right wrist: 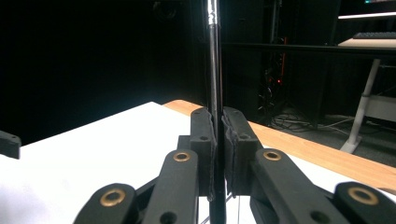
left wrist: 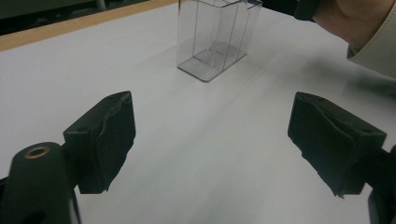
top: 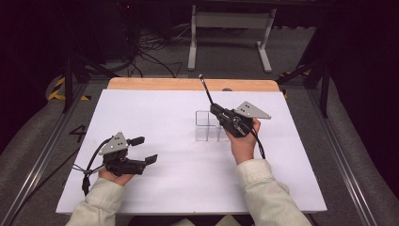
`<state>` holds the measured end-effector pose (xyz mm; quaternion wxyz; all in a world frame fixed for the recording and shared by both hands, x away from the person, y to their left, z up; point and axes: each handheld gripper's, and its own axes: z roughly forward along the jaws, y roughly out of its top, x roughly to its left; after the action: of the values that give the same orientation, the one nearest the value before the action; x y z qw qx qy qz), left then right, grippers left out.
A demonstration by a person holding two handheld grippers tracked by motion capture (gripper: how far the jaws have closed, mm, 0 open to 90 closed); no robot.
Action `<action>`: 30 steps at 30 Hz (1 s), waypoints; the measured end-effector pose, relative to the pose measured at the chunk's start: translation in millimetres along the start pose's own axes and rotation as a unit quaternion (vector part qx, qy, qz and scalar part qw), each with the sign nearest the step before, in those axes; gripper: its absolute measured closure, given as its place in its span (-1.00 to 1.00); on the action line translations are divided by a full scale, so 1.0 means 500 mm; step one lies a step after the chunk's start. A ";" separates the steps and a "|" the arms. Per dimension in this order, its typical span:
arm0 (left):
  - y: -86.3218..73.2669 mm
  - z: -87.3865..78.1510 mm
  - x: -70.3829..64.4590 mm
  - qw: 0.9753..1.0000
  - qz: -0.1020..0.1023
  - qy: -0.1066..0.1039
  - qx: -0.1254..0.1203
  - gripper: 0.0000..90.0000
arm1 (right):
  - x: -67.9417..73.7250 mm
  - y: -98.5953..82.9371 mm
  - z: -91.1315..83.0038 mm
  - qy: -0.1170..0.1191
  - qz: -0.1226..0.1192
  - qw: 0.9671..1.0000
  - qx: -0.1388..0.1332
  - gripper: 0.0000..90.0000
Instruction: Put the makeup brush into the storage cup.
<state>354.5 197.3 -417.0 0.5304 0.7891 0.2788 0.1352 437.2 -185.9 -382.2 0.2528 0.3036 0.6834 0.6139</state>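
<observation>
A clear plastic box [top: 207,126] with several upright compartments stands in the middle of the white tabletop [top: 155,113]. Just right of it my right gripper [top: 217,110] is shut on a thin black rod [top: 206,90] that slants up and away toward the table's far edge. In the right gripper view the rod [right wrist: 214,60] rises straight up between the closed jaws of my right gripper [right wrist: 218,126]. My left gripper [top: 146,149] rests open near the front left, with nothing between its jaws. In the left gripper view its wide-apart pads [left wrist: 105,140] face the clear box [left wrist: 215,37].
A wooden strip [top: 188,84] runs along the table's far edge. Behind it stand a white frame's legs [top: 230,28] and loose cables on the floor [top: 150,52]. The right hand and sleeve [left wrist: 364,32] show at the left gripper view's upper right.
</observation>
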 end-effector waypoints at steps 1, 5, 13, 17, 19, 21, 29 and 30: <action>-0.001 -0.001 0.000 1.000 0.000 0.001 0.000 -0.66 | -0.001 -0.002 0.001 -0.001 0.002 1.000 0.001 0.86; -0.004 -0.004 -0.001 1.000 0.001 0.003 -0.002 -0.66 | -0.002 -0.010 0.010 -0.002 0.003 1.000 0.003 0.86; -0.006 0.000 -0.004 1.000 0.005 0.004 0.010 -0.66 | -0.008 -0.030 0.022 -0.008 0.008 1.000 0.013 0.86; -0.005 -0.001 -0.005 1.000 0.007 0.003 0.010 -0.66 | -0.011 -0.036 0.025 -0.012 0.008 1.000 0.019 0.86; -0.005 -0.002 -0.005 1.000 0.007 0.002 0.010 -0.66 | -0.012 -0.040 0.027 -0.013 0.007 1.000 0.023 0.86; -0.006 -0.001 -0.004 1.000 0.006 0.001 0.010 -0.66 | -0.011 -0.043 0.028 -0.014 0.003 1.000 0.027 0.86; -0.007 0.001 -0.004 1.000 0.004 -0.002 0.015 -0.66 | -0.016 -0.060 0.031 -0.015 0.012 0.999 0.038 0.86; -0.007 0.001 -0.004 1.000 0.004 -0.002 0.015 -0.66 | -0.016 -0.061 0.030 -0.016 0.014 0.999 0.039 0.86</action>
<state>352.2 196.8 -420.3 0.5189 0.7980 0.2768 0.1314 450.2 -183.2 -414.5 0.2429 0.3322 0.6982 0.5858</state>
